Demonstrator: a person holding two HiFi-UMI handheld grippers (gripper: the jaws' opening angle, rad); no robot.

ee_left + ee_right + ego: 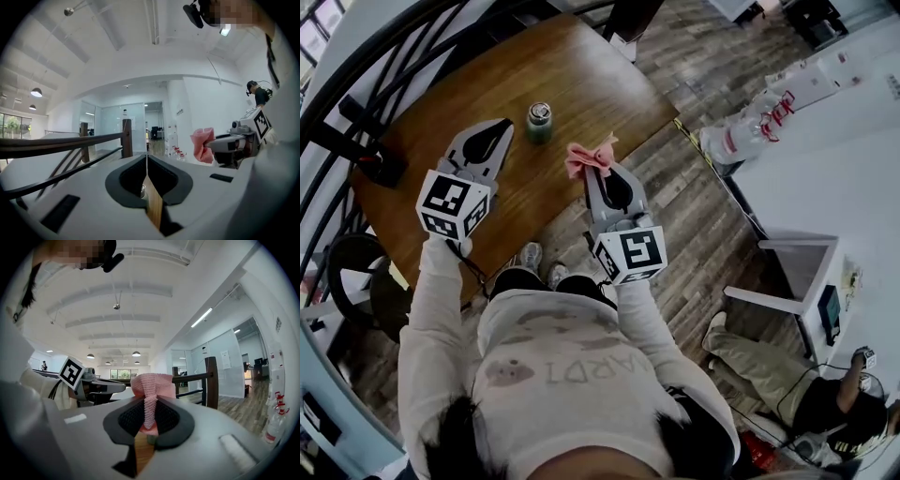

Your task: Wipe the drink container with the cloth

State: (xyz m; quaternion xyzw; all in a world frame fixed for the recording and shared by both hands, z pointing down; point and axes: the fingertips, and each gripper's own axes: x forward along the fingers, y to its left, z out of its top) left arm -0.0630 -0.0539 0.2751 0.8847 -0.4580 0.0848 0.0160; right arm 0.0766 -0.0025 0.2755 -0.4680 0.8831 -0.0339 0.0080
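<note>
A small green drink can point(539, 121) with a silver top stands upright on the brown wooden table point(581, 75). My right gripper point(596, 170) is shut on a pink cloth point(587, 157), held a little to the right of the can and nearer to me; the pink cloth point(150, 390) bunches out past the tips in the right gripper view. My left gripper point(507, 123) hangs just left of the can, jaws closed together with nothing between them. In the left gripper view its tips point(146, 156) meet, and the cloth point(202, 144) shows at the right.
A dark railing point(356, 66) curves round the table's far left side. A black object point(382, 167) sits near the table's left edge. White furniture point(825, 187) and bagged bottles point(755, 122) stand to the right on the wood floor. Another person sits low at the right point(806, 394).
</note>
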